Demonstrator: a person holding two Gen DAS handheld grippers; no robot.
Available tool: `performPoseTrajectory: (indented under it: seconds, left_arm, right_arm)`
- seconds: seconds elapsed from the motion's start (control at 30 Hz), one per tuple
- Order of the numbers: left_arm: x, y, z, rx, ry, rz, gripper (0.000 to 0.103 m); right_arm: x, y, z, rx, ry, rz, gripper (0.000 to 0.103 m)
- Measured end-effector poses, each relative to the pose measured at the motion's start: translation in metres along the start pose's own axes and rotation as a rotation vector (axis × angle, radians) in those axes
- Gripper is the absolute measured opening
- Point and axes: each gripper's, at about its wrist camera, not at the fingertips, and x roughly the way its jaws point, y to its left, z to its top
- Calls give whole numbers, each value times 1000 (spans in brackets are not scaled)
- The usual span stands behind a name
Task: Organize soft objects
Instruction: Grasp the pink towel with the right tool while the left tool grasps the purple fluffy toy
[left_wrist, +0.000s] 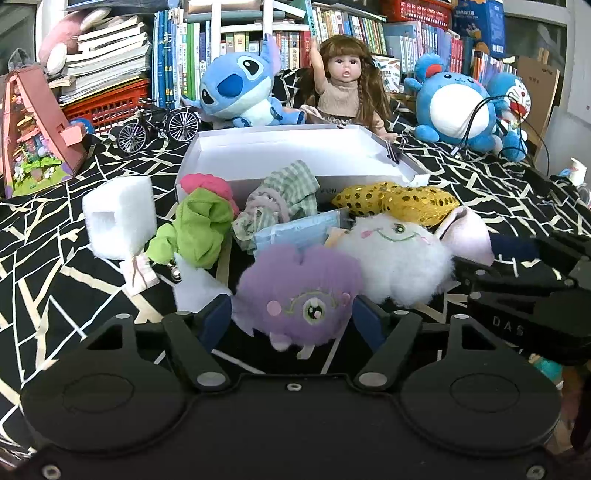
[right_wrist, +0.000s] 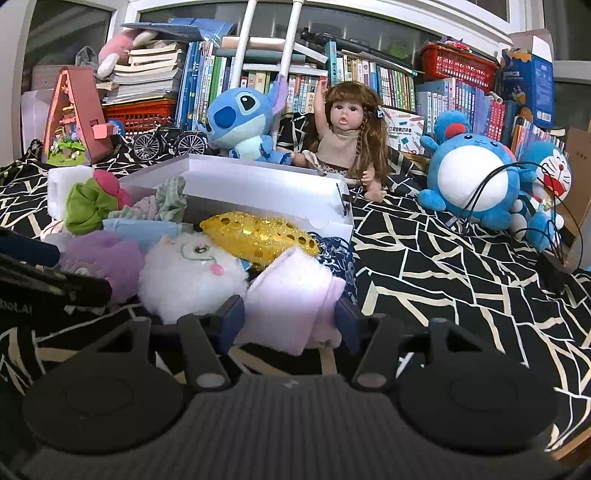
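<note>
Left wrist view: both tools clamped on soft toys, box still empty

Left tool (left_wrist: 291, 317) has its pads pressed on the purple fluffy toy (left_wrist: 295, 295). Right wrist view shows the right tool (right_wrist: 290, 319) gripping the pale pink plush (right_wrist: 291, 295) the same way. No earlier frames, so only the grip itself is readable.

Progress: early, by my reading. The white box (left_wrist: 258, 144) shows a bare floor, nothing in it. Everything soft sits in a heap on the patterned surface (left_wrist: 55, 277) just in front of the box wall: white fluffy toy (left_wrist: 395, 254), gold sequin cushion (left_wrist: 399, 201), green cloth (left_wrist: 199, 229), pink cloth (left_wrist: 208, 184), checked fabric (left_wrist: 288, 192), blue face mask (left_wrist: 299, 230), white foam block (left_wrist: 120, 216). Two items in hand, the rest untouched.

Room and edges: the box's near wall stands between heap and box floor, so each toy likely needs a lift over it. A binder clip (left_wrist: 393, 153) sticks up on the right rim; worth avoiding. The two tools are close together, the right one's arm crowding the left view's right side. Open surface lies right of the heap, cables (right_wrist: 480, 192) further off. Doll (left_wrist: 347, 92) and blue plush (left_wrist: 240, 88) sit just behind the box.
</note>
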Motion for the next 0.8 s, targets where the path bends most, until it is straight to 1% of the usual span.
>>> performPoseTrajectory:
  seconds: [0.17, 0.43, 0.57, 0.7, 0.8]
  left_arm:
    - [11, -3, 1, 4, 2, -6, 73]
    - [17, -4, 2, -7, -11, -6, 73]
    - [15, 0, 3, -26, -14, -15, 70]
    - [9, 3, 4, -42, -26, -25, 69]
    - [0, 6, 7, -43, -48, -20, 69]
  right_arm:
    - [9, -3, 2, 11, 4, 9, 72]
    - [16, -4, 3, 13, 10, 18, 73]
    - [21, -7, 2, 35, 21, 38, 73]
    - [19, -8, 3, 58, 30, 61, 52]
    - [13, -10, 4, 88, 26, 70, 45]
